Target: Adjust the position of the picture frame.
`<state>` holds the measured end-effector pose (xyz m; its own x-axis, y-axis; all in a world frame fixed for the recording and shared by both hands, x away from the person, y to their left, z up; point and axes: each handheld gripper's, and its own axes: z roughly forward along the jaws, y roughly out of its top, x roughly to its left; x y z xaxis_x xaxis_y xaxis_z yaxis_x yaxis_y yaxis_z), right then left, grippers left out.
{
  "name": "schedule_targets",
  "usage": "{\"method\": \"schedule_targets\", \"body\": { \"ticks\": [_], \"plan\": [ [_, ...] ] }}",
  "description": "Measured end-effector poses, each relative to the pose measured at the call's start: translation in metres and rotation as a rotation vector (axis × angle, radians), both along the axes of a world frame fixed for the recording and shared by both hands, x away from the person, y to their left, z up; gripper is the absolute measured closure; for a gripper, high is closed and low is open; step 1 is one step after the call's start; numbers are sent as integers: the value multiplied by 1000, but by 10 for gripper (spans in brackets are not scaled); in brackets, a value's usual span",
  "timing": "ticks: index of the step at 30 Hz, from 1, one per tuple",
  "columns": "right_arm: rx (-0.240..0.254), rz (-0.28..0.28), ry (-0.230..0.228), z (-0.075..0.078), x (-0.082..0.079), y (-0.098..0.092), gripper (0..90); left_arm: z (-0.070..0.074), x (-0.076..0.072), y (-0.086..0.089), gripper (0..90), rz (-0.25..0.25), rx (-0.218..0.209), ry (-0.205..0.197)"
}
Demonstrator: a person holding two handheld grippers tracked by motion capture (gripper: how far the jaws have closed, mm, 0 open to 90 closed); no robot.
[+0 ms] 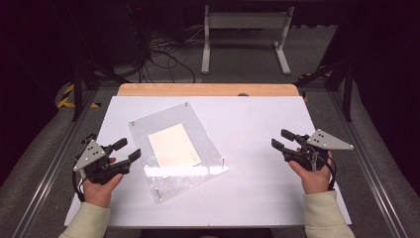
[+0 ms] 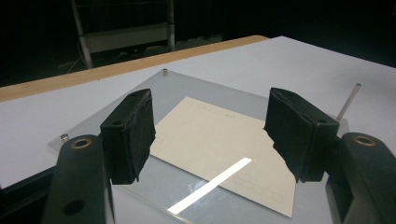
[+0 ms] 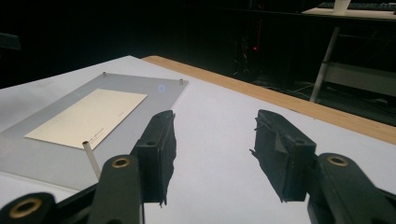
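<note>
On the white table [image 1: 257, 129], we are holding 2 grippers, 1 in each hand, at either side of a clear acrylic sheet [image 1: 198, 124] that is lying flat and turned at an angle left of the table's middle. Under or inside that sheet a cream card [image 1: 173, 145] is showing, and small metal pins [image 1: 186, 104] are standing at its corners; from the left gripper view we are seeing 1 thin pin [image 2: 349, 100] sticking up at the sheet's right edge.

Our left gripper [image 1: 126, 150] is hovering just beside the sheet's left edge, its jaws spread and pointing toward the sheet, with nothing between them. In the left gripper view the 2 black pads [image 2: 130, 133] are framing the card without touching the acrylic.

Our right gripper [image 1: 284, 140] is sitting well apart from the sheet, over bare table near the right side, its jaws likewise spread and gripping nothing. In the right gripper view the sheet [image 3: 60, 154] is lying off to the left, beyond the left jaw.

A wooden strip [image 1: 208, 89] is running along the table's far edge.
</note>
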<state>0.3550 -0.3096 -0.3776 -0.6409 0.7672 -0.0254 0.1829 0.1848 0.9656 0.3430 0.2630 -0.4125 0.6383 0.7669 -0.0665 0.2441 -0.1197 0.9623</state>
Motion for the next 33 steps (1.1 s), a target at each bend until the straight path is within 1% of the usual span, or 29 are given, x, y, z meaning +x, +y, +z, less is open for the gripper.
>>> {"method": "schedule_targets", "body": {
  "ticks": [3, 6, 8, 11, 12, 13, 14, 15, 16, 17, 18, 19, 20, 21, 22, 23, 24, 25, 27, 28, 30, 33],
  "plan": [
    [-16, 0, -10, 1, -1, 2, 475, 2, -2, -2, 335, -8, 2, -1],
    [-22, 7, -18, 2, -3, 4, 480, 4, -3, -5, 334, -20, 2, -8],
    [-31, 15, -24, 3, -3, 5, 487, 6, -4, -7, 333, -33, 13, -7],
    [-33, 28, -23, 4, -3, 7, 495, 9, -9, -11, 328, -59, 15, -3],
    [-36, 35, -21, 4, -3, 9, 496, 11, -11, -13, 327, -72, 18, -3],
    [-34, 55, -12, 4, -3, 11, 516, 11, -11, -13, 326, -72, 18, -3],
    [-35, 75, -6, 4, -3, 14, 533, 14, -15, -17, 323, -99, 26, 0],
    [-41, 94, -2, 5, -4, 17, 546, 14, -15, -17, 321, -99, 26, 0],
    [-41, 94, -2, 5, -4, 17, 546, 15, -17, -19, 321, -113, 36, 1],
    [-47, 110, 3, 5, -4, 21, 553, 17, -20, -22, 320, -131, 48, 4],
    [-49, 139, 5, 6, -4, 28, 557, 19, -23, -26, 317, -163, 69, 7],
    [-52, 151, 5, 7, -5, 32, 557, 19, -25, -29, 316, -175, 66, 16],
    [-56, 162, 4, 7, -5, 36, 557, 19, -26, -31, 316, -188, 84, 11],
    [-59, 175, 5, 8, -5, 40, 556, 19, -26, -31, 316, -188, 84, 11],
    [-61, 187, 9, 8, -6, 44, 555, 19, -29, -35, 316, -209, 105, 22],
    [-61, 187, 9, 8, -6, 44, 555, 19, -29, -35, 316, -209, 105, 22],
    [-63, 200, 10, 8, -5, 48, 555, 18, -30, -37, 316, -216, 123, 28],
    [-64, 219, 16, 7, -4, 54, 556, 18, -32, -38, 319, -219, 132, 40],
    [-74, 248, 24, 5, -2, 62, 556, 17, -34, -41, 324, -236, 174, 62],
    [-81, 266, 32, 4, 0, 69, 555, 17, -35, -42, 327, -245, 193, 79],
    [-97, 298, 55, -2, 5, 82, 549, 15, -37, -43, 334, -264, 215, 100],
    [-125, 326, 87, -10, 11, 95, 550, 9, -39, -45, 341, -280, 258, 138]
  ]
}}
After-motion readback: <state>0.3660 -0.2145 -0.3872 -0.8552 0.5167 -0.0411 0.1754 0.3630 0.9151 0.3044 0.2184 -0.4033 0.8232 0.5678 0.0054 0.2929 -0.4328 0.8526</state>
